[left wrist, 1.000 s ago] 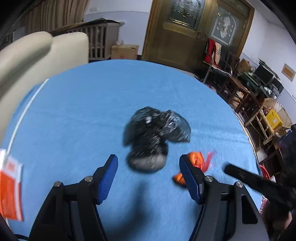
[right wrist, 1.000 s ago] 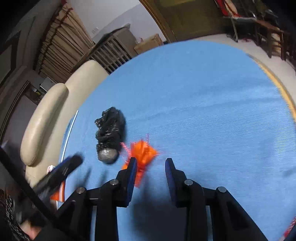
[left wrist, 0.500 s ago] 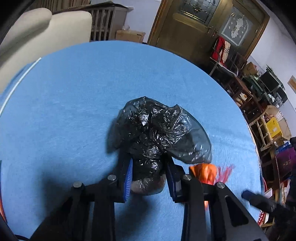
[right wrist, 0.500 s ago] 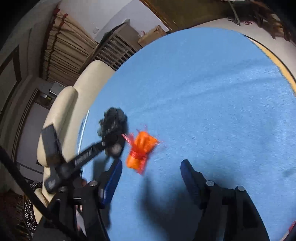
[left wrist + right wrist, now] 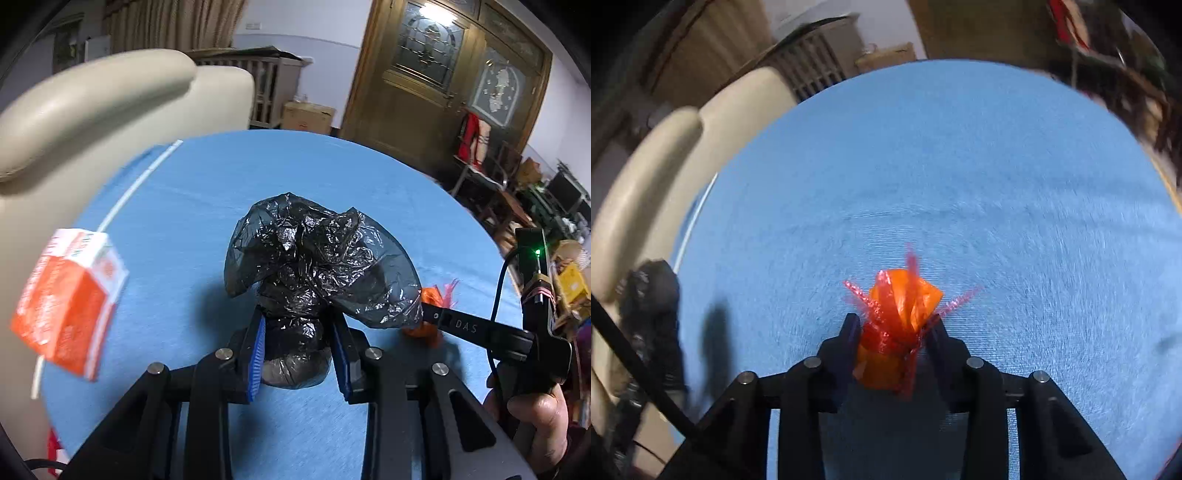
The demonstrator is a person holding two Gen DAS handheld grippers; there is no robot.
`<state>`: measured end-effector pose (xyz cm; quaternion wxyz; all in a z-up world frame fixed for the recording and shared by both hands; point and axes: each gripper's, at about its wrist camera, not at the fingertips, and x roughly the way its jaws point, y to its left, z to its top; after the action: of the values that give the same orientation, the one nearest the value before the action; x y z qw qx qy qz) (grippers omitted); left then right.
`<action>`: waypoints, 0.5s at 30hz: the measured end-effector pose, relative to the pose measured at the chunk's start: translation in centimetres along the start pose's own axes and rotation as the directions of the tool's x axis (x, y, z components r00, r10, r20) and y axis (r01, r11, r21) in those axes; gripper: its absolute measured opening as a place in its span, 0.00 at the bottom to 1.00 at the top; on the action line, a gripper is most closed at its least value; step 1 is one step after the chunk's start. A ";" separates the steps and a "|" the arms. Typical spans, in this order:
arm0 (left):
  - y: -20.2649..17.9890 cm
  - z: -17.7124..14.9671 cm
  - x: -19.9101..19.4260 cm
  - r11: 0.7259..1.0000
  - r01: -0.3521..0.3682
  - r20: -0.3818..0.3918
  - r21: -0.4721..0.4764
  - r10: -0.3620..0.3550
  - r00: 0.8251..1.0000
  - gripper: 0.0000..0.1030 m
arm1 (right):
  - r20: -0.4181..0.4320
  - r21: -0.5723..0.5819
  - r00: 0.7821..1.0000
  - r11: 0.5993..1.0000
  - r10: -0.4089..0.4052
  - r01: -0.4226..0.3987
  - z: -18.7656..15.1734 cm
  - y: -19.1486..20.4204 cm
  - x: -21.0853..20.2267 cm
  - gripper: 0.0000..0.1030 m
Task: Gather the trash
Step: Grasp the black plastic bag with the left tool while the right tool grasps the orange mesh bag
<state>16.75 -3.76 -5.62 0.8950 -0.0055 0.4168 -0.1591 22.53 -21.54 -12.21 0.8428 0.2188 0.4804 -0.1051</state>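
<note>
A crumpled black plastic bag [image 5: 314,258] lies on the blue tablecloth [image 5: 184,206]. My left gripper [image 5: 299,332] is shut on the bag's knotted lower end. Just right of the bag is a small orange net wrapper [image 5: 430,295], with one of the right gripper's fingers [image 5: 461,326] reaching to it. In the right wrist view that orange wrapper [image 5: 905,295] sits between the fingers of my right gripper [image 5: 894,332]; the jaws are closing and the pads touch its sides. The black bag [image 5: 650,288] shows blurred at the far left.
An orange and white carton [image 5: 70,299] lies at the table's left edge. A cream padded chair [image 5: 92,110] stands behind the table on the left. A person's hand [image 5: 535,413] holds the right gripper's handle. Wooden doors and cluttered furniture fill the room behind.
The left gripper moved forward and its open jaws shut on the black bag. The right jaws opened wide, moved over the orange wrapper, then came in around it.
</note>
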 end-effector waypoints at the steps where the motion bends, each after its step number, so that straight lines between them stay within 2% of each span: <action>1: -0.1 -0.1 -0.3 1.000 -0.017 0.000 0.001 0.017 1.000 0.33 | 0.003 -0.015 1.000 1.000 -0.001 0.001 -0.2 0.3 -0.2 0.35; 4: 0.1 -1.0 -1.8 0.999 -0.038 -0.003 0.002 0.038 0.999 0.33 | 0.009 -0.024 1.000 0.999 0.027 -0.027 -1.1 -0.1 -1.5 0.33; 7: -1.0 -1.7 -2.8 0.997 -0.067 0.013 0.037 0.066 0.998 0.33 | 0.050 -0.044 0.997 0.997 0.058 -0.055 -2.4 -1.2 -4.1 0.33; 15: -4.1 -3.5 -6.5 0.991 -0.086 0.080 0.101 0.079 0.994 0.33 | 0.143 -0.036 0.979 0.990 0.142 -0.138 -7.1 -6.3 -12.2 0.33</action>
<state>9.11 -5.34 -2.51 0.9149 0.0526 0.3737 -0.1432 8.38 -24.22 -6.63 0.8837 0.2328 0.4023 -0.0547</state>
